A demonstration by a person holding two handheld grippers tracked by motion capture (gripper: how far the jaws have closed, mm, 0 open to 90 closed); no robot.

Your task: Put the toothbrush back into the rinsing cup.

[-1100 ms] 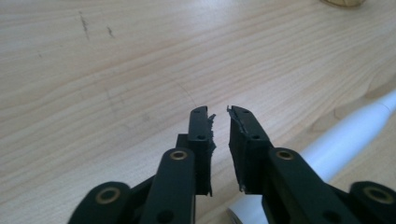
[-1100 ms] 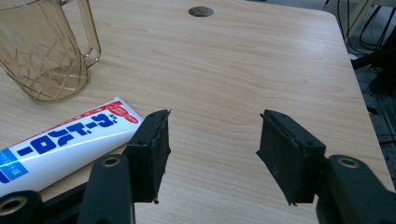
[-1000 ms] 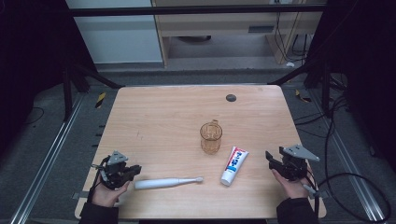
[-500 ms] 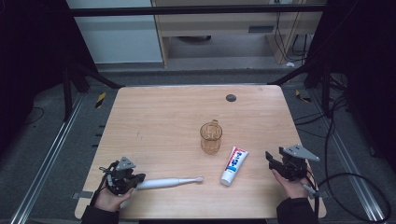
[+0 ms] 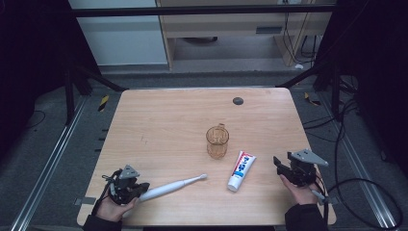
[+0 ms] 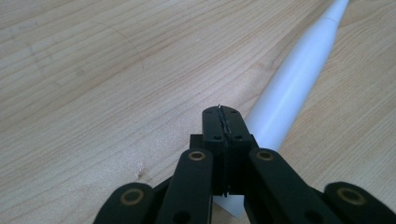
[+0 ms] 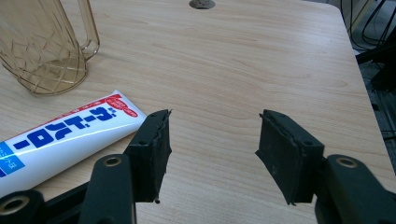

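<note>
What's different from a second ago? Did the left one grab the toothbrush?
The left hand-held gripper edged slightly down and right in the high view, over the handle end of the toothbrush. Its jaws are shut on each other with nothing between them, and the handle lies beside and beneath them, not gripped. The toothbrush, cup, toothpaste and the open right hand-held gripper look unchanged.

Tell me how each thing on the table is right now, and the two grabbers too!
Toothbrush: lying flat on the table, its thick end by the left gripper.
Toothpaste tube: lying flat, label up, not held.
Cup: standing upright, looks empty.
Left gripper: shut, jaws pressed together with nothing between them; the toothbrush runs beside them.
Right gripper: open, nothing between the jaws.
</note>
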